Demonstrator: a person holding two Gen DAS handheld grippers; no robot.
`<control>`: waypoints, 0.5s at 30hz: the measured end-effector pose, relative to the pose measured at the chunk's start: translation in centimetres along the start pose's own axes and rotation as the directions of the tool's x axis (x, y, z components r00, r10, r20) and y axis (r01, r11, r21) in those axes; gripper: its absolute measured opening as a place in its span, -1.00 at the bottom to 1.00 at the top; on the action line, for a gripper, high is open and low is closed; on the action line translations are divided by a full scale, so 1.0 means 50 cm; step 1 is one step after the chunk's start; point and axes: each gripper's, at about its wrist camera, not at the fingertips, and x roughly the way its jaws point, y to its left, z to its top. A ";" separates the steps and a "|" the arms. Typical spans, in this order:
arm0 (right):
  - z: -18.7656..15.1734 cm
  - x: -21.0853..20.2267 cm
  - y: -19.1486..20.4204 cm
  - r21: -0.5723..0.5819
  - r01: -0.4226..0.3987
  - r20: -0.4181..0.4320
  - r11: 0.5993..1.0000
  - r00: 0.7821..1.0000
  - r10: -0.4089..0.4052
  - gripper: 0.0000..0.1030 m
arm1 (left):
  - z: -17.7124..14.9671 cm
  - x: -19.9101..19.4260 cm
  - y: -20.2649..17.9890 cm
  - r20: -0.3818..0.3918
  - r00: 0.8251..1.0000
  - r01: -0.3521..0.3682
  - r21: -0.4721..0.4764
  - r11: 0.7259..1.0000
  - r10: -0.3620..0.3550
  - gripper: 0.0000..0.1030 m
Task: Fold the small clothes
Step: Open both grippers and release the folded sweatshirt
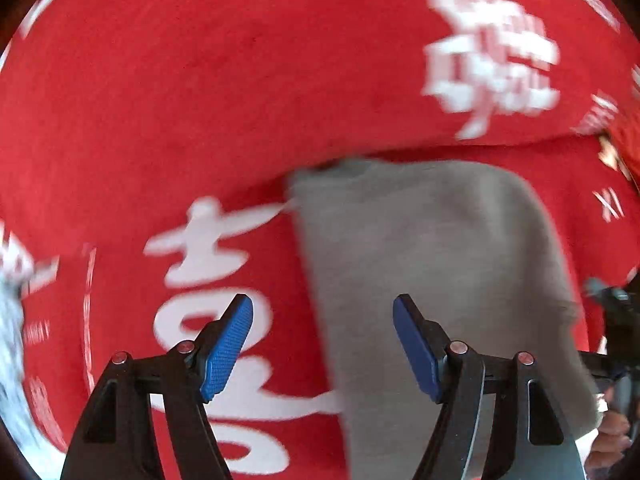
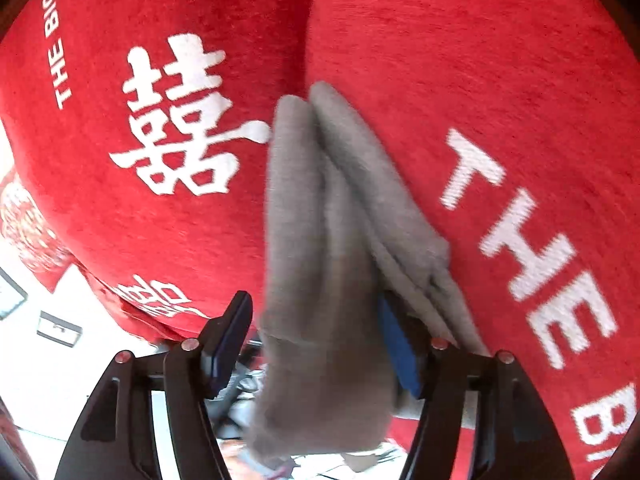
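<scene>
A small grey garment [image 1: 432,264] lies folded on a red cloth with white printed characters [image 1: 200,92]. My left gripper [image 1: 322,344] is open above it, blue pads apart, with the garment's left edge between the fingers. In the right wrist view the same grey garment [image 2: 328,240] shows as layered folds that run between the fingers of my right gripper [image 2: 316,344]. The jaws stand wide apart. The cloth drapes over the right blue pad [image 2: 400,356] and hangs down past the table's edge.
The red cloth [image 2: 500,80] covers the whole surface and carries large white lettering. Its near edge hangs at the lower left of the right wrist view, with a white floor [image 2: 60,380] and dark items below. The other gripper's black body [image 1: 620,320] shows at the right edge.
</scene>
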 end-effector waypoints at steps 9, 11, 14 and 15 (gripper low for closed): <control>-0.123 0.003 0.071 -0.351 0.416 -0.064 0.839 0.883 -0.464 -0.59 | -0.070 0.050 0.021 -0.082 0.997 -0.002 -0.013 1.000 0.001 0.43; -0.142 0.037 0.113 -0.487 0.530 0.001 0.694 0.795 -0.607 -0.60 | -0.071 0.047 0.020 -0.078 0.997 -0.005 -0.015 1.000 0.004 0.43; -0.186 0.042 0.183 -0.625 0.516 0.096 0.586 0.795 -0.599 -0.63 | -0.062 0.036 0.024 -0.058 0.998 0.025 -0.024 0.999 -0.026 0.43; -0.189 0.031 0.190 -0.621 0.513 0.111 0.593 0.806 -0.581 -0.63 | -0.062 0.033 0.021 -0.049 0.998 0.035 -0.016 0.999 -0.036 0.43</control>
